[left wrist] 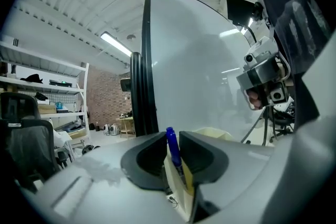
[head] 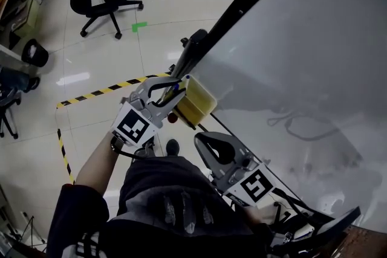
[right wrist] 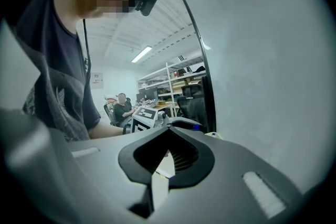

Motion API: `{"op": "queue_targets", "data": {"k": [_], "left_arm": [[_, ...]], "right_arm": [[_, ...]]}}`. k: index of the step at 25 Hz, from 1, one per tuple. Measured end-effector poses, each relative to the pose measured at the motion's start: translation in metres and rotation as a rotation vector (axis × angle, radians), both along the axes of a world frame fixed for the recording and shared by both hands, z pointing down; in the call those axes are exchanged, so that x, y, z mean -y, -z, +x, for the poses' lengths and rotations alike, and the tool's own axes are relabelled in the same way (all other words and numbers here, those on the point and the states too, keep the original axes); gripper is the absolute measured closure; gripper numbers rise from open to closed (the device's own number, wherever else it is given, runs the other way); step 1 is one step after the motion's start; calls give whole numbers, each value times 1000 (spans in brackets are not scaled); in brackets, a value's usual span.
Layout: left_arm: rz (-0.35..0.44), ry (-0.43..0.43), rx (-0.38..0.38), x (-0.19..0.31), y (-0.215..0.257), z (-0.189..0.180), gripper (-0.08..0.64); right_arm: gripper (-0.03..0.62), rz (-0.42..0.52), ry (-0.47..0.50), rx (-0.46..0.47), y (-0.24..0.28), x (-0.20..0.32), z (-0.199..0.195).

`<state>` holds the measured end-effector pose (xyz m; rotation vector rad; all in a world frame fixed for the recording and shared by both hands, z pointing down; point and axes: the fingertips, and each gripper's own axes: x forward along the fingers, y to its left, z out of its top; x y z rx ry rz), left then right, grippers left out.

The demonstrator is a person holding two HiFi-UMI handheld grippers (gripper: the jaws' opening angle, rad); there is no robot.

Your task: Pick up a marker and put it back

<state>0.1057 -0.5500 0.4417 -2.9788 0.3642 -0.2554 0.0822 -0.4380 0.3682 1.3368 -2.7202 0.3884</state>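
The left gripper [head: 176, 87] had its jaws drawn in on the upper end of a blue, round-barrelled marker [left wrist: 171, 147], which filled the narrow gap between them. The marker stood upright in a pale yellow, box-shaped plastic holder [head: 199, 103] fixed at the lower edge of the large grey-white whiteboard [head: 314, 57], close to its dark side frame. The right gripper [right wrist: 168, 132] hung just beside the same lower edge, its jaw tips together and nothing in them. The hold looked to sit high, near the cap end, so a lift risked pulling the cap free and leaving the barrel behind. A pull angled away from the board rather than straight up could jam the marker against the holder's wall or wrench the holder on its mount. A light pinch on the smooth barrel might also let it slip back. The holder showed the blue marker as its one clear occupant. Whether anything else lay deeper inside could not be told. A small red thing [head: 173, 119] showed just below the holder's outer wall, too small to identify.
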Motion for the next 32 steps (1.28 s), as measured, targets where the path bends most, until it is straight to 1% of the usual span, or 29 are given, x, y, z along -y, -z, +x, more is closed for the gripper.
{"op": "queue_targets", "data": {"k": [3, 6, 12, 16, 20, 25, 26, 29, 32], "left_arm": [[-13, -10, -2, -3, -1, 2, 499], [-12, -8, -1, -8, -1, 2, 502], [-4, -5, -46, -11, 21, -2, 503], [-30, 28, -89, -15, 41, -6, 505], [-29, 73, -145, -19, 72, -7, 505], [-11, 129, -205, -34, 127, -12, 505], [-3, 139, -211, -37, 137, -15, 505], [27, 166, -190, -49, 159, -25, 505], [65, 197, -190, -66, 180, -35, 505]], "right_arm": [[591, 7, 11, 7, -1, 2, 0], [591, 16, 24, 15, -2, 1, 0], [591, 38, 64, 27, 4, -2, 3], [591, 65, 91, 39, 10, -6, 5], [591, 98, 129, 48, 15, -11, 10], [591, 137, 180, 52, 29, -23, 13], [591, 143, 190, 53, 31, -24, 12], [591, 157, 216, 57, 38, -30, 11], [591, 159, 235, 58, 43, -35, 9]]}}
